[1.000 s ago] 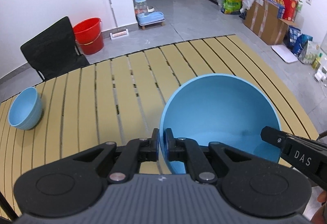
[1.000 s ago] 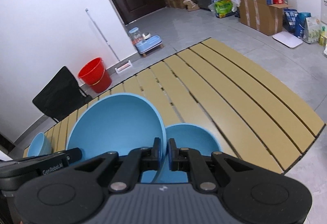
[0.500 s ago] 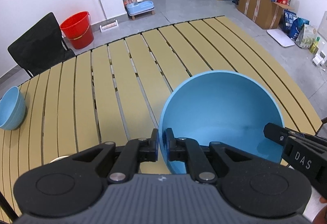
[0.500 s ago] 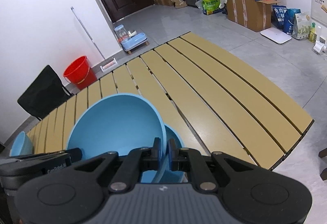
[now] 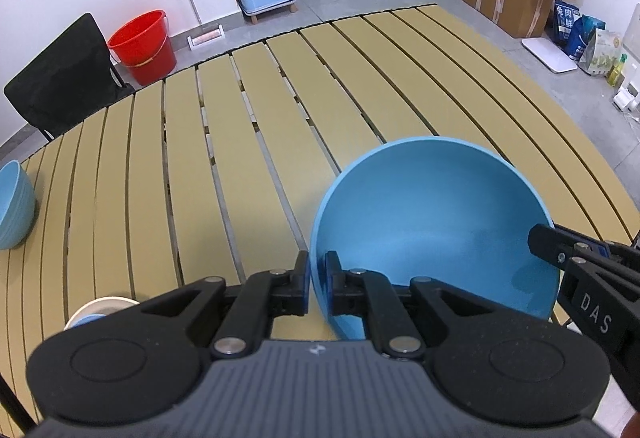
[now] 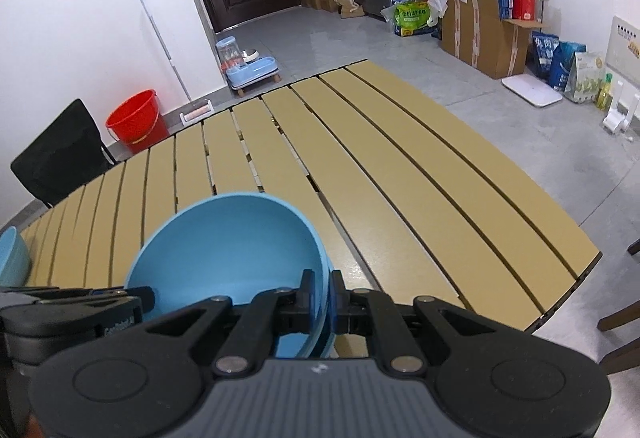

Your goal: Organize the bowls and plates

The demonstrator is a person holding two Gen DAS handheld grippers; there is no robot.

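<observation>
Taking the big smooth blue plastic bowl [image 5: 432, 226] as the landmark, a smaller ribbed pale-blue bowl [image 5: 14, 212] sits far to its left at the edge of the tan slatted table [image 5: 224, 142], and a round cream-rimmed dish [image 5: 100, 308] lies nearer, also to its left, half hidden behind the tool. The left gripper [image 5: 316, 280] pinches the big bowl's left rim, its fingers closed on the thin wall. The right gripper [image 6: 322, 288] clamps the bowl's right rim, together with the edge of a second blue bowl [image 6: 329, 322] nested just beneath it. The big bowl is tilted, low over the table's near right part. Beyond it stands a red plastic bucket [image 5: 142, 46].
</observation>
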